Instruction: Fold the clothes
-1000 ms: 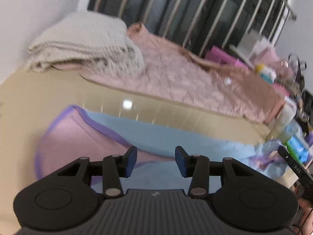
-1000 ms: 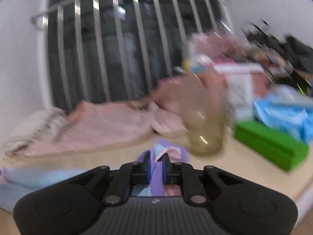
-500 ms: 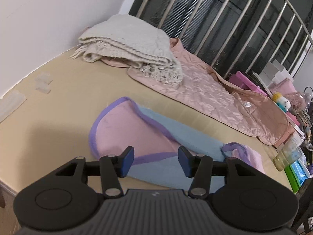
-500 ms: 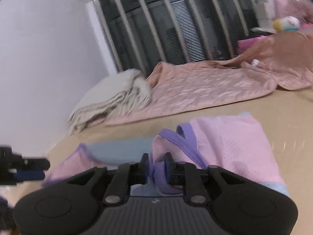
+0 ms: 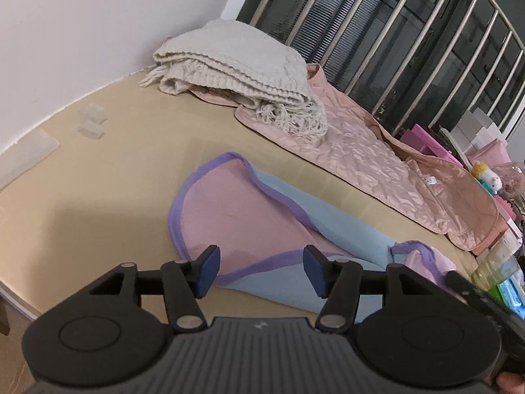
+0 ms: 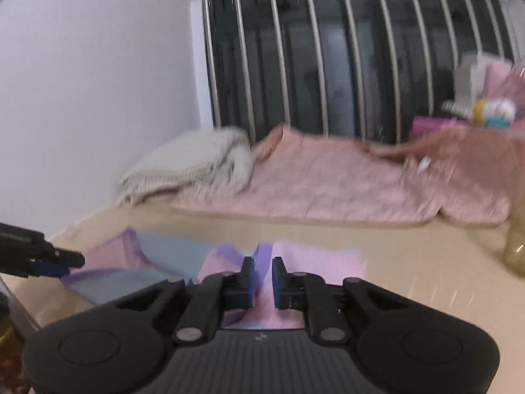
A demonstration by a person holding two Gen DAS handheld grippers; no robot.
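cream knitted blanket lay folded by wall | pink quilted cover partly beneath it | metal rails behind (dark) | beige surface

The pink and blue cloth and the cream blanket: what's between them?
Just bare tan tabletop between the pink and blue cloth and the cream blanket; the left wrist view shows it.

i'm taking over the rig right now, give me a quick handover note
Left claw: open, empty, hovering over the near edge of the pink and blue garment.
Right claw: shut on the garment's purple-trimmed edge, at the bunched end.
Garment: lies on the tan table, partly folded, blue layer over pink. Behind it, a cream knit blanket sits on a pink quilted piece.
Done: one end gathered.
Left: probably grip the near edge with the left claw, finish and flatten the fold.
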